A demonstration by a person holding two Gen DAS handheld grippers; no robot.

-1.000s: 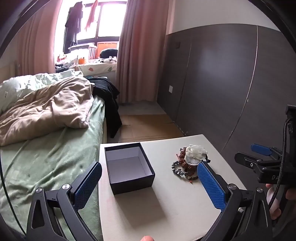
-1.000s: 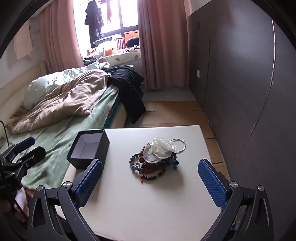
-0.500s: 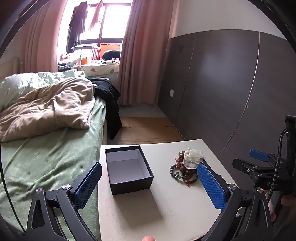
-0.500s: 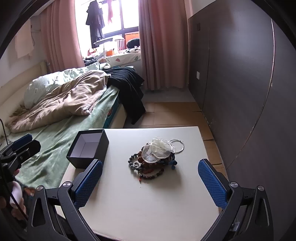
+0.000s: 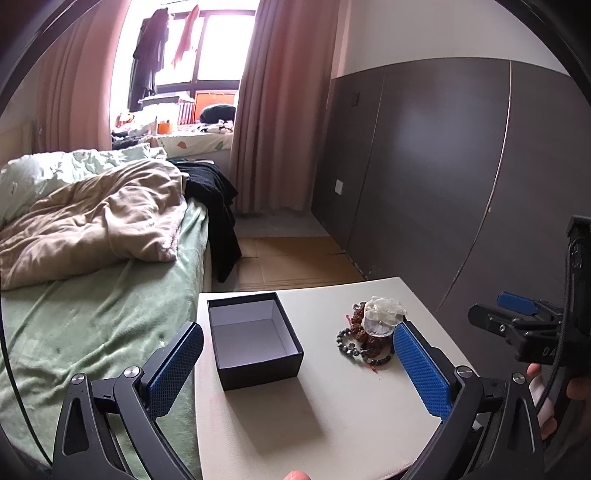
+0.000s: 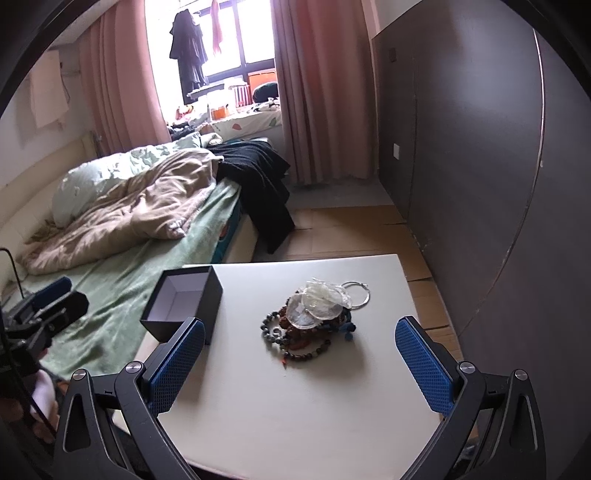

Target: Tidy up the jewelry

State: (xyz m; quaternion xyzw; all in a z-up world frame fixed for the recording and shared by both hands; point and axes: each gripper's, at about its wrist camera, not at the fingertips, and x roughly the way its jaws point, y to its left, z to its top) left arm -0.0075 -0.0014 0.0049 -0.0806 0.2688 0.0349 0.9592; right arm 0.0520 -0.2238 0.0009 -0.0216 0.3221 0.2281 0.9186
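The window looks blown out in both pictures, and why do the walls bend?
Left wrist view: the window is overexposed to white, and the dark wall panels bow because of the fisheye lens. Right wrist view: the same glare at the window, while the jewelry pile stays sharp and casts a soft shadow toward the camera.

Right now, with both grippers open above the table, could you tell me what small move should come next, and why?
Probably lower the right gripper onto the heap of beaded bracelets: its jaws stand wide, holding nothing, and the open black square box is empty.
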